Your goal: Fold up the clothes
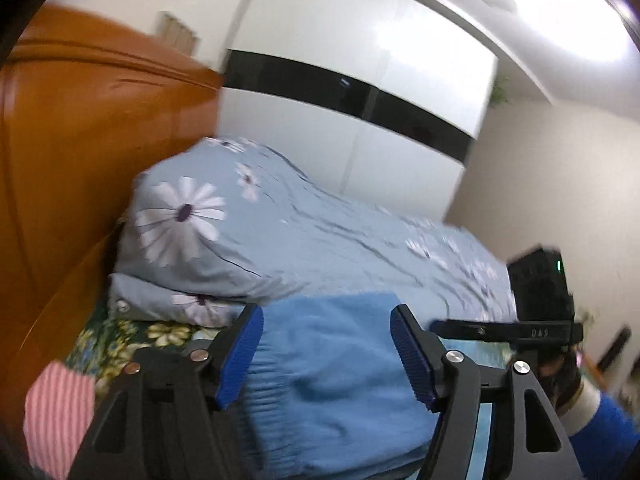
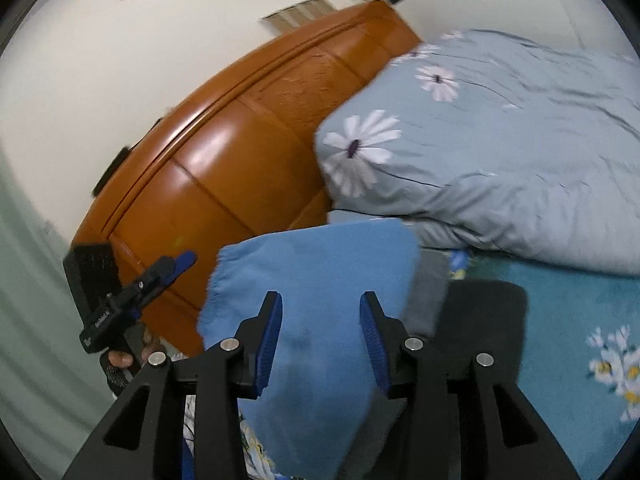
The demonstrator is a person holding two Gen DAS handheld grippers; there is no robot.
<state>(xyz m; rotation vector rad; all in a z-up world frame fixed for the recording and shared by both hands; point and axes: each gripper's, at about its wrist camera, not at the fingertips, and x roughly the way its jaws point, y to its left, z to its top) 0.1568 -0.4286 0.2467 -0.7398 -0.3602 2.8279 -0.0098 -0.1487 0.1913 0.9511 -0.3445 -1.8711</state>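
Your left gripper (image 1: pixel 326 354) and right gripper (image 2: pixel 320 340) are hovering wide, holding nothing, over the blue garment (image 1: pixel 332 376); next, grasp its edge near the bed's headboard end.

blue fleece garment (image 1: pixel 340 376) | soft, fuzzy, mid-blue cloth with a gathered elastic band along one edge | folded into a thick, roughly rectangular bundle | lies flat on the bed, at the foot of the daisy-print pillows | red-and-white striped cloth (image 1: pixel 58 420) | crumpled, off to its left near the headboard
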